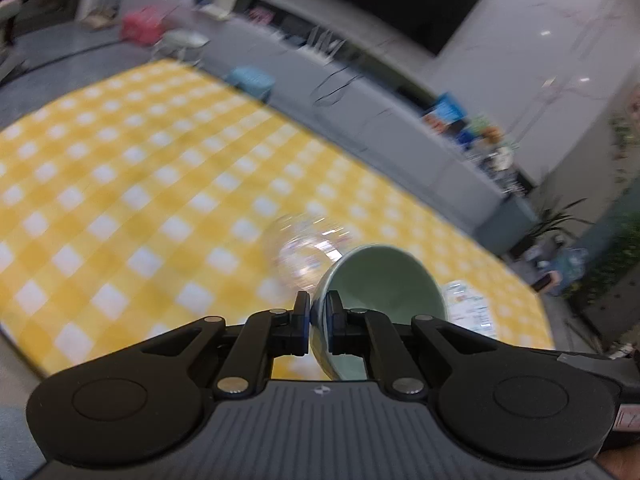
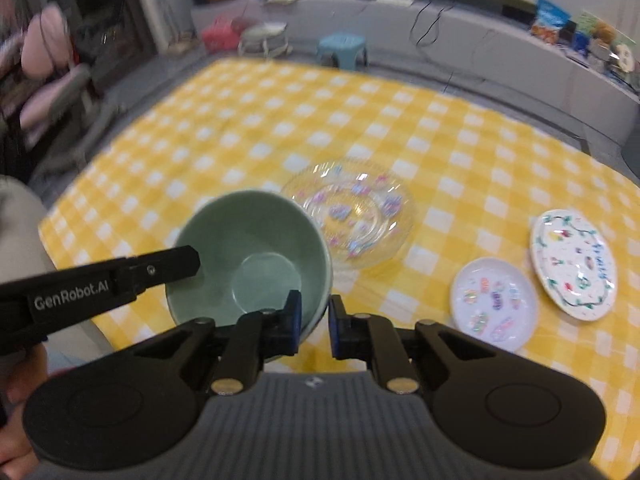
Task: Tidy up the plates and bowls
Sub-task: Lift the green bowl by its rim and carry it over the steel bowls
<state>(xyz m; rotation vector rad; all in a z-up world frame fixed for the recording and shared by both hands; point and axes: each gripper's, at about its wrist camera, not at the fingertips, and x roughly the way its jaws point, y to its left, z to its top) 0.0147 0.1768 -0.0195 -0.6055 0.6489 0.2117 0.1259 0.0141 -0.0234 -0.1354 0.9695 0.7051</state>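
Green ceramic changes hands over a yellow-checked worktop (image 2: pixel 400 128): the bowl (image 2: pixel 248 256) hangs above the near edge, its rim pinched by the jaws of the left gripper (image 1: pixel 318 308), while the right gripper (image 2: pixel 314 312) straddles the opposite rim with its jaws spread just wider than the wall and apparently not yet closed. Judging by the layout, the step in hand is carrying the bowl toward the glass plate (image 2: pixel 352 220) just beyond it; the next move calls for the right jaws either to clamp or back off, then a level descent so the bowl seats inside the plate without clinking its rim. Only the right wrist view shows the small plate (image 2: pixel 494 304) and the larger painted plate (image 2: pixel 572 264) lying side by side toward the right edge; the left wrist view, blurred, shows the bowl tilted on edge and the left grip closely.
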